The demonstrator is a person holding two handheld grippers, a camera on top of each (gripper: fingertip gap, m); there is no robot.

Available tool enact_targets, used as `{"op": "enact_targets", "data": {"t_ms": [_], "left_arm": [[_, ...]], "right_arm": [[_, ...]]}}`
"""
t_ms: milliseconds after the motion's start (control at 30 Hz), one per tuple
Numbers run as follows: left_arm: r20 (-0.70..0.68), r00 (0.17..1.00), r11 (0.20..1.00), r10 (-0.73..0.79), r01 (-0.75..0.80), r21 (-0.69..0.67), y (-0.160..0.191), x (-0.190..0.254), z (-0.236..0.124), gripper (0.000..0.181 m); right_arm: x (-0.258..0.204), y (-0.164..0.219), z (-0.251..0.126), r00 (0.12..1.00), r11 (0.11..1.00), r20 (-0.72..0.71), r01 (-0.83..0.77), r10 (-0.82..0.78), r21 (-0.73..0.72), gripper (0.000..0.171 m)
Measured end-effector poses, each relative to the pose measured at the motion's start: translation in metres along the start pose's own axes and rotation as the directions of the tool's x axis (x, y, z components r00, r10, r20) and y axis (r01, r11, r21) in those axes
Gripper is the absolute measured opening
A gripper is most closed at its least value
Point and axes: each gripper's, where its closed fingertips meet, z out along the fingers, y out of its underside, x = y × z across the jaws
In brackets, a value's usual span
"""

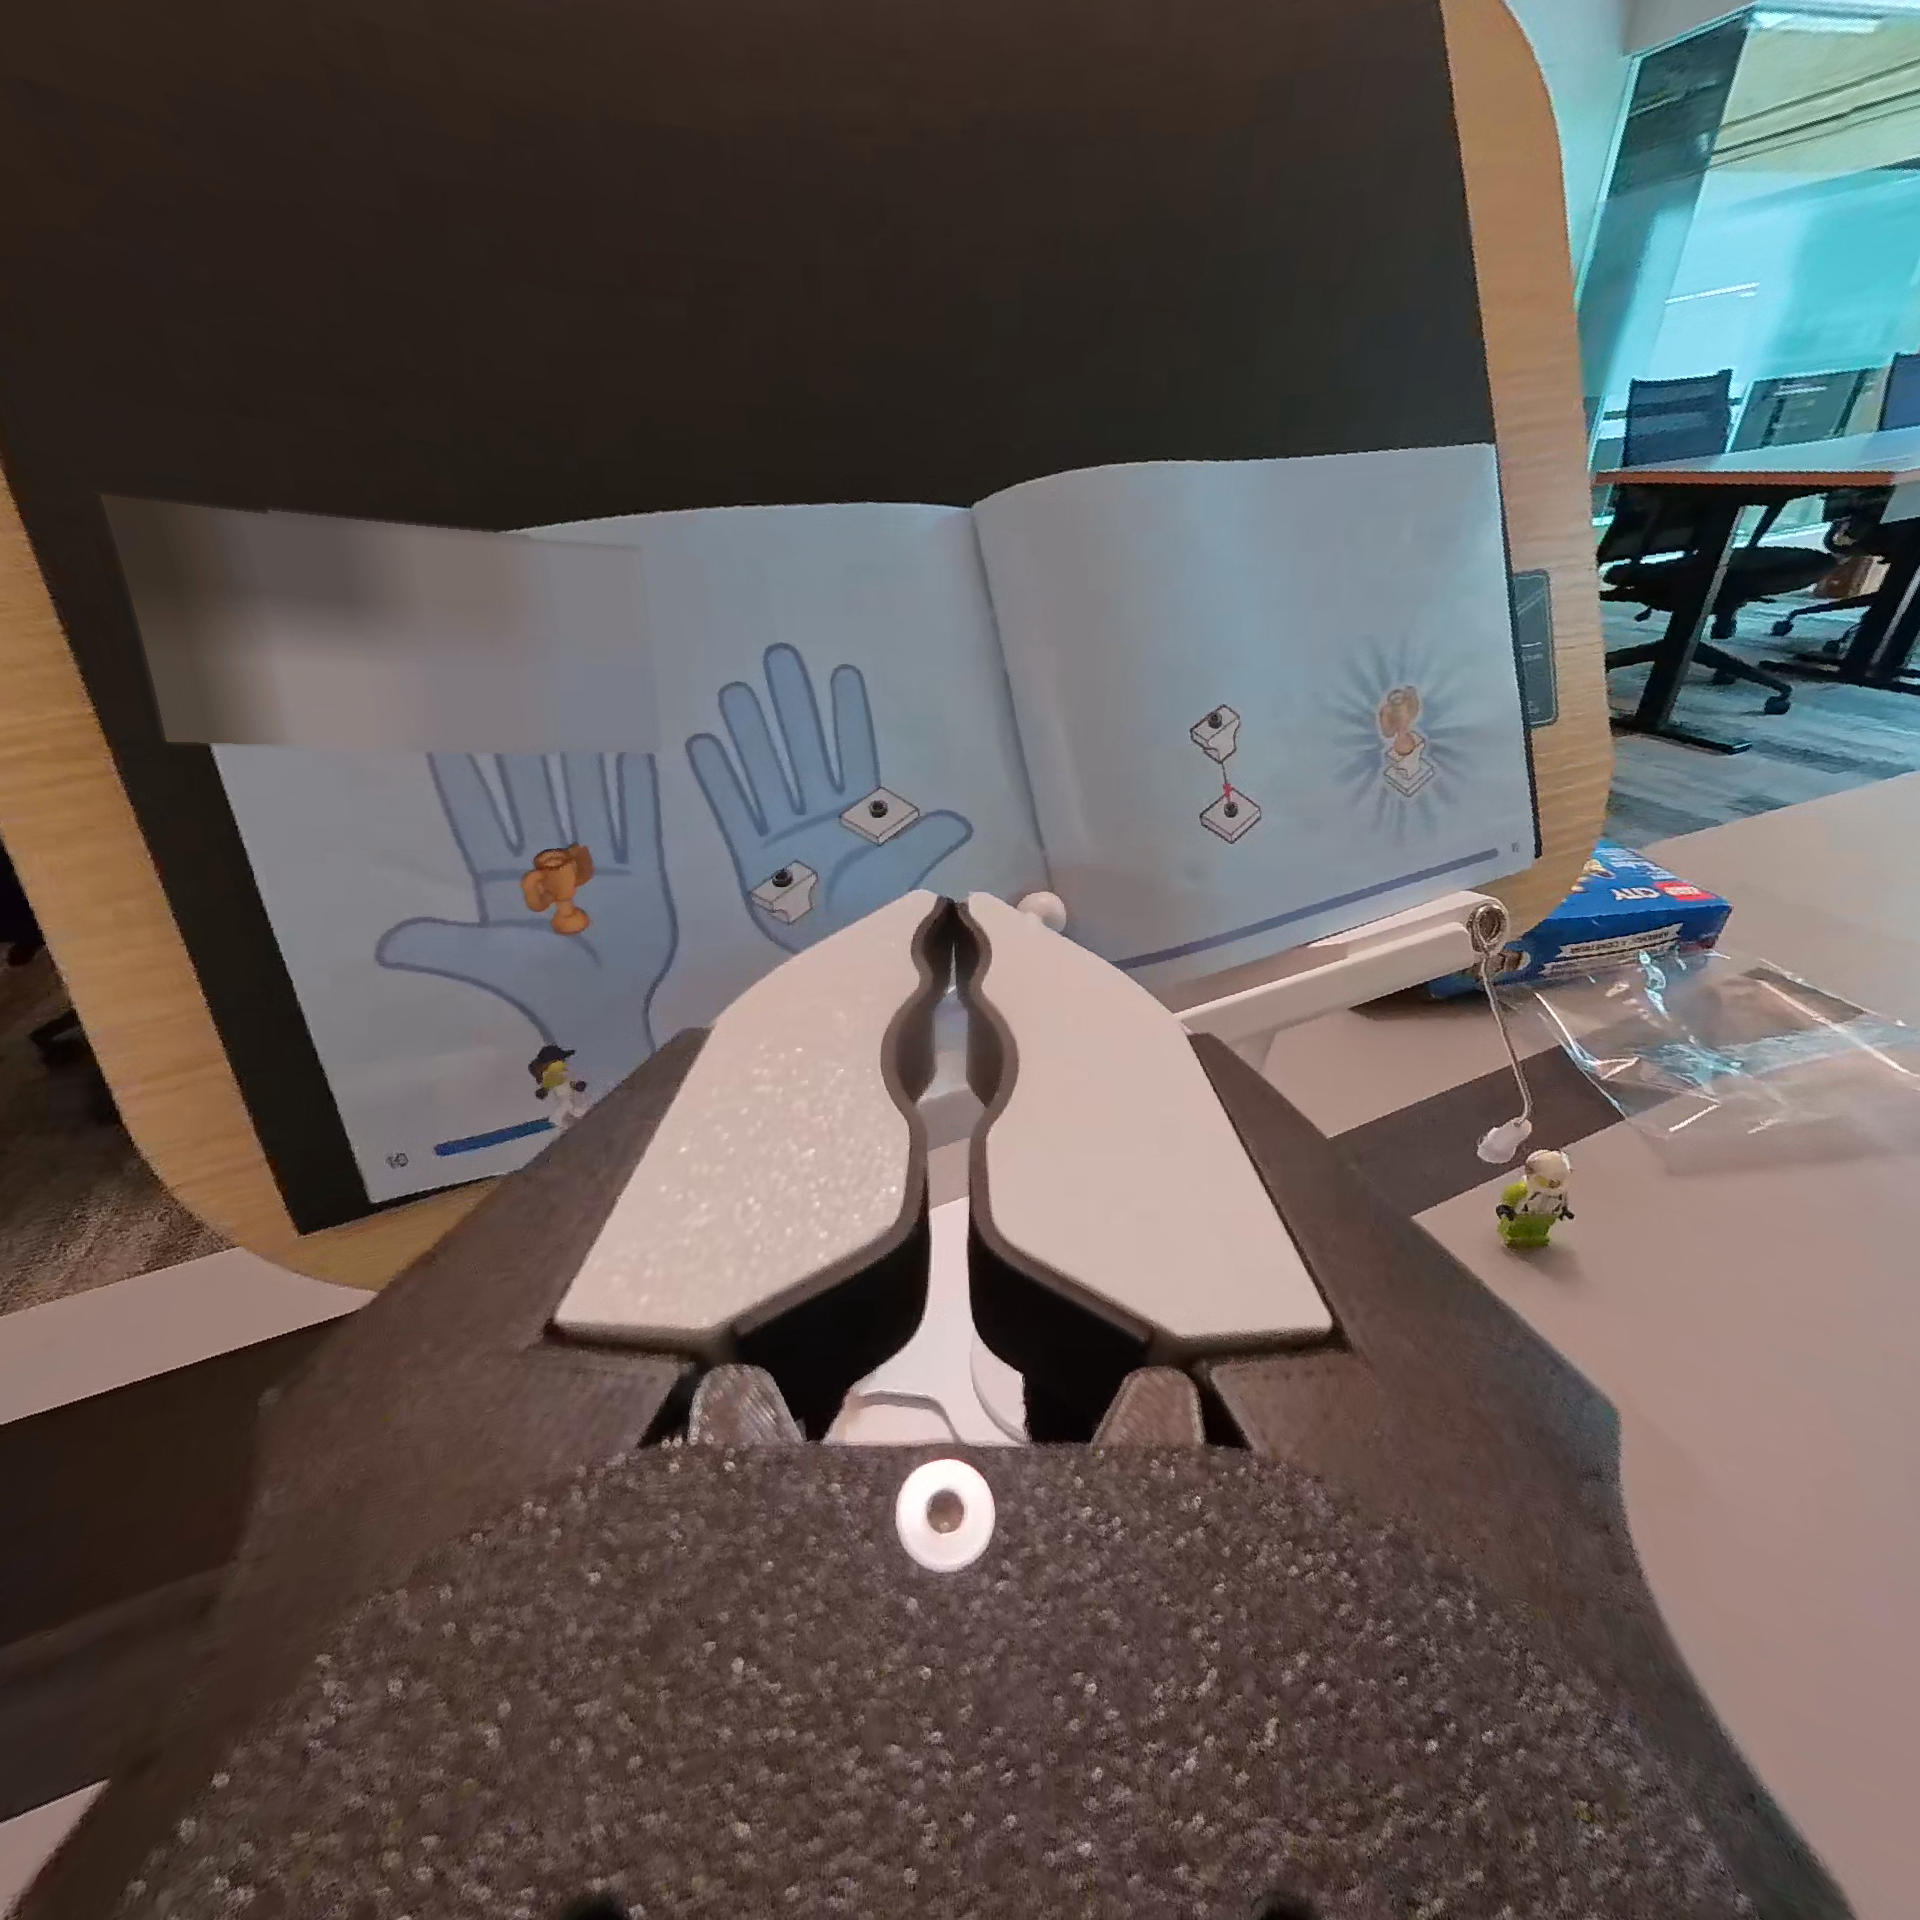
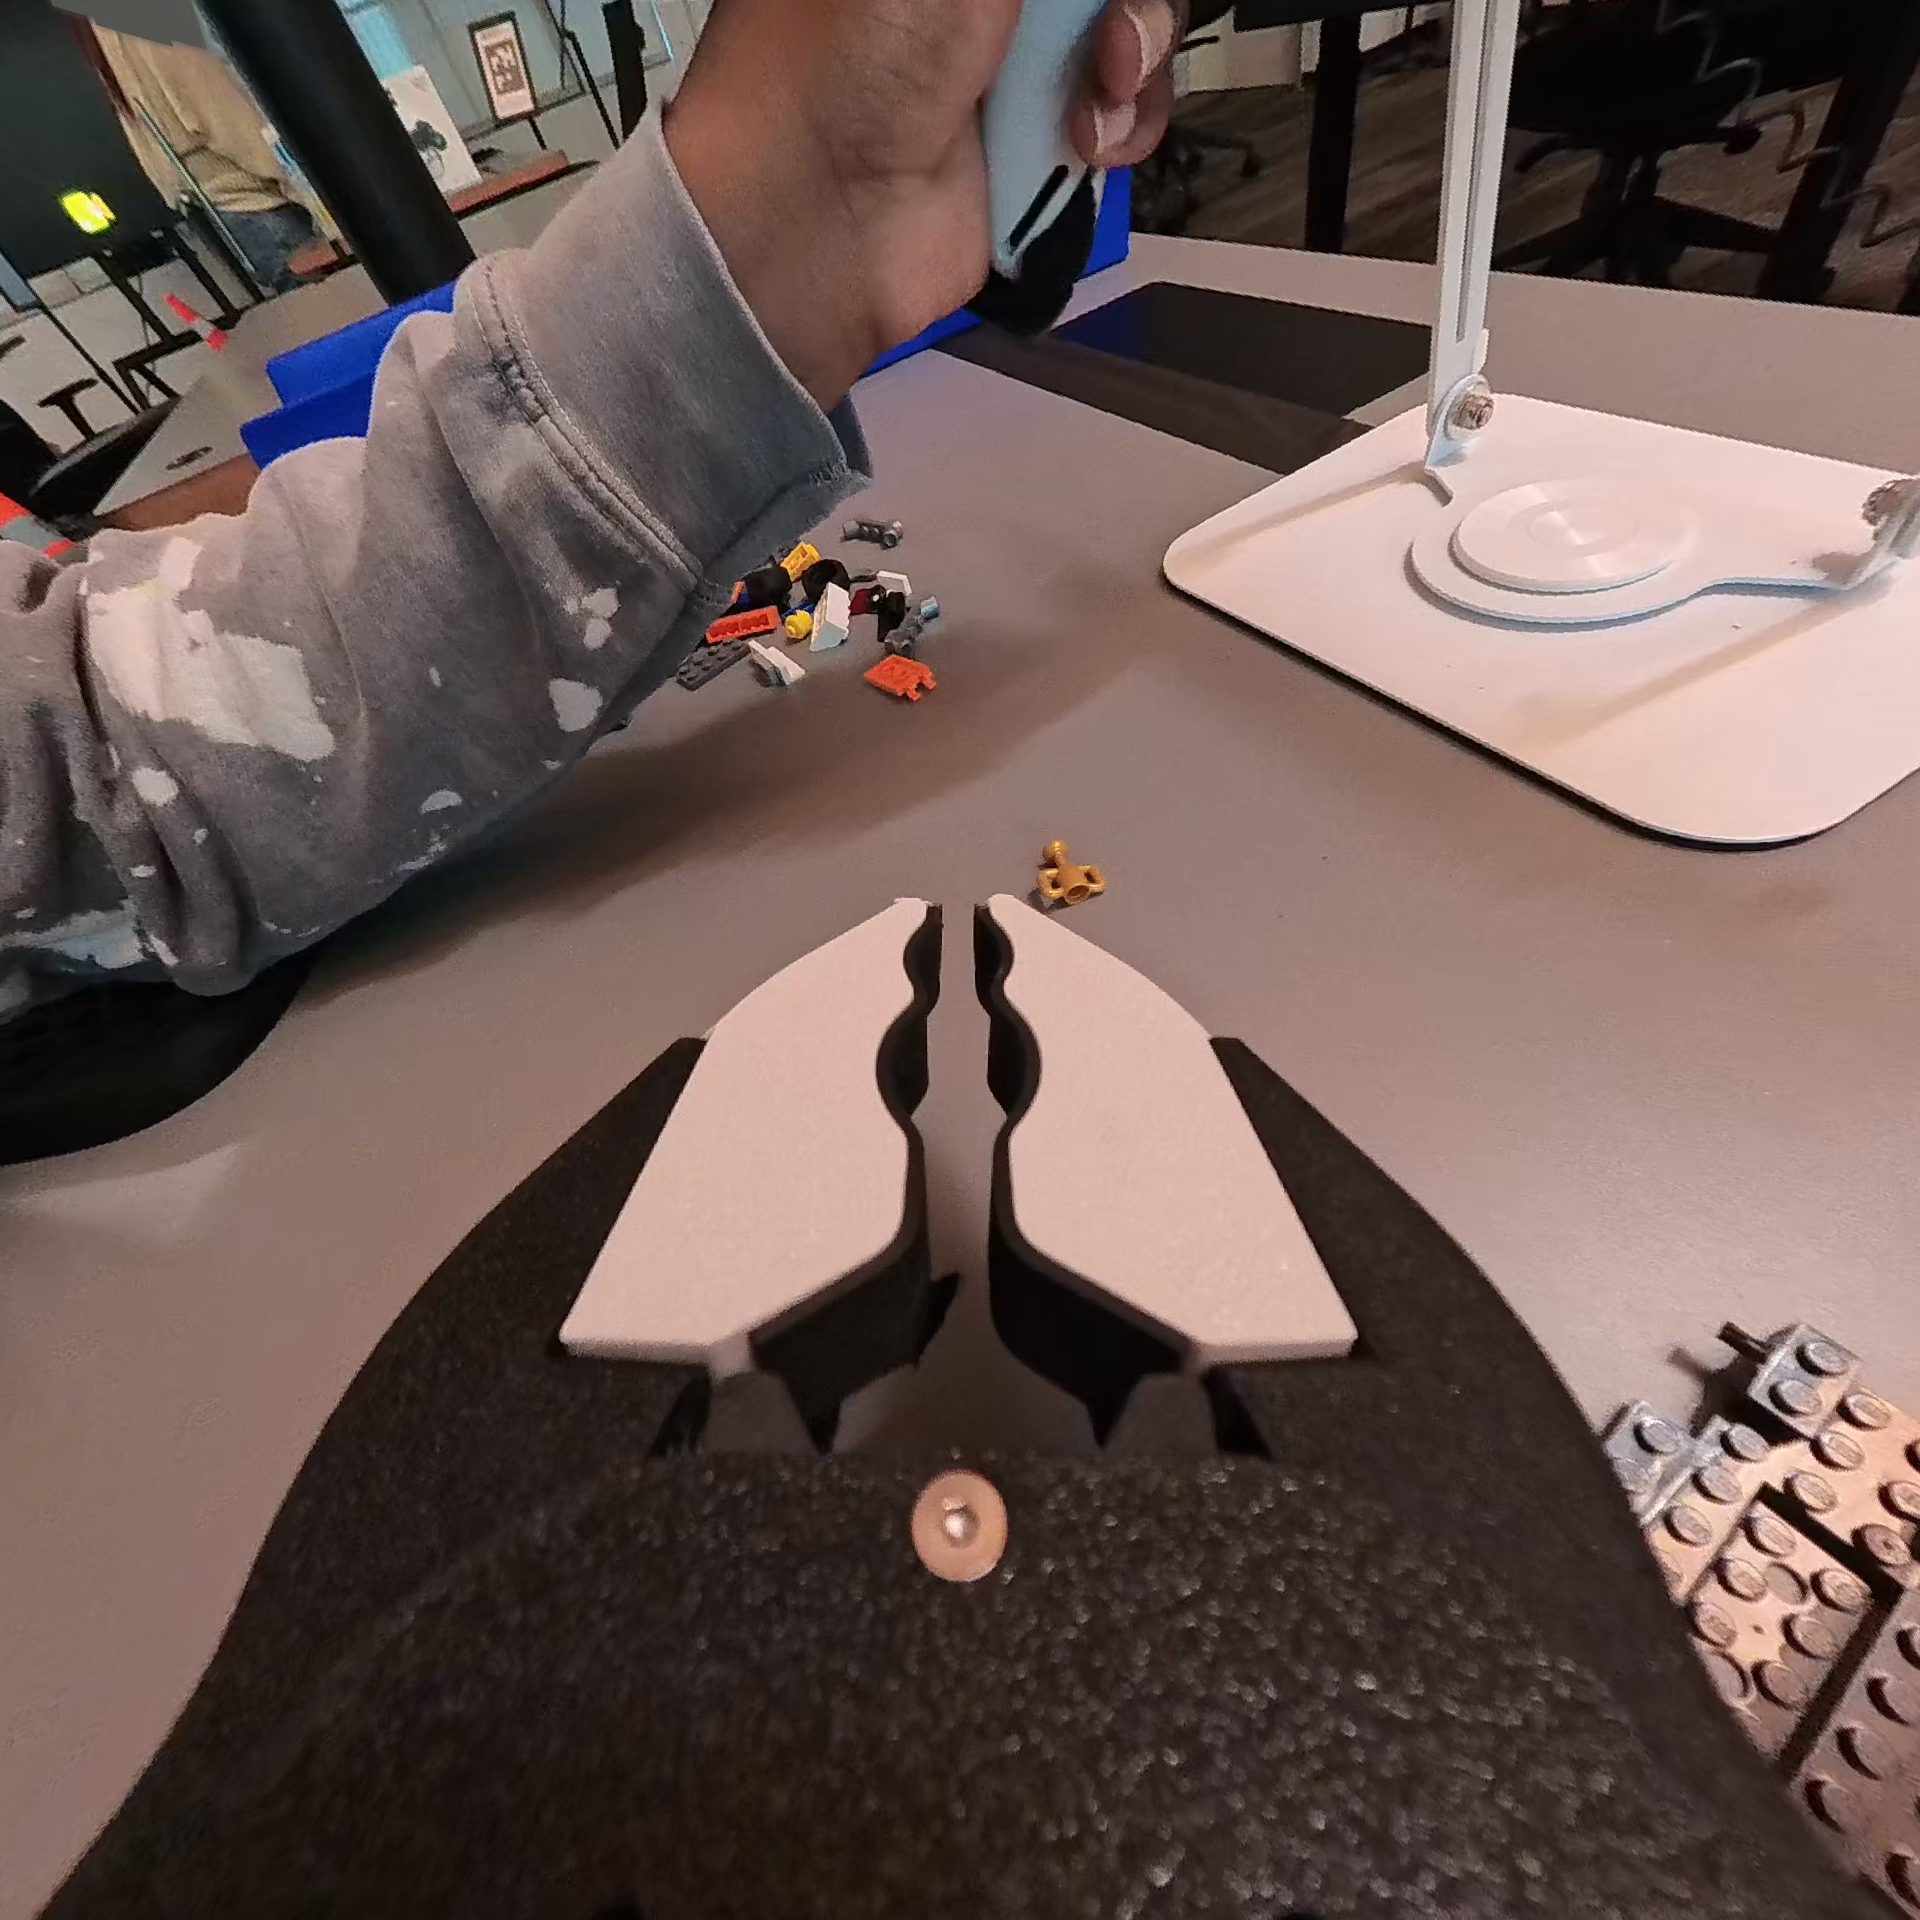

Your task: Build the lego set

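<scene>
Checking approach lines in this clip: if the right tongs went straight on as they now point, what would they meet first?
Probably bare table. The right tongs are nearly closed and empty, angled down at the grey surface. The gold trophy piece lies just right of that line, so they would likely miss it, though depth is hard to judge.

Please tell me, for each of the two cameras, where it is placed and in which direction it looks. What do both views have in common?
Left wrist view: sits on the left gripper, faces the open instruction booklet on its stand; own jaws shut, holding nothing visible.
Right wrist view: sits on the right gripper, looks low across the grey table toward the gold trophy piece and loose brick pile; jaws narrowly parted, a sleeved hand ahead.
Shared: the same table and white stand.
</scene>
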Motion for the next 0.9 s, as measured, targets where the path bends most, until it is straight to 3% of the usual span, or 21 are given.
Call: {"op": "enact_targets", "data": {"t_ms": [267,467,567,900], "left_arm": [[-0.048,0.998,0.999,0.033,-0.033,0.007,-0.012,0.007,-0.011,0.000],[-0.122,0.992,1.000,0.024,-0.021,0.024,-0.051,-0.013,-0.055,0.000],[-0.122,0.989,0.997,0.081,-0.081,0.004,-0.053,-0.033,-0.087,0.000],[-0.151,0.967,0.936,0.206,-0.239,-0.259,0.069,-0.087,-0.220,0.003]], "right_arm": [[0.000,0.000,0.000,1.000,1.000,-0.005,0.012,-0.012,-0.002,0.006],[-0.005,-0.003,0.000,0.999,0.999,0.000,0.036,-0.036,0.001,0.005],[-0.010,-0.004,0.001,0.999,0.999,0.016,0.038,-0.038,0.005,0.005],[-0.017,-0.002,0.006,0.999,1.000,0.049,0.010,-0.010,0.005,0.005]]}}
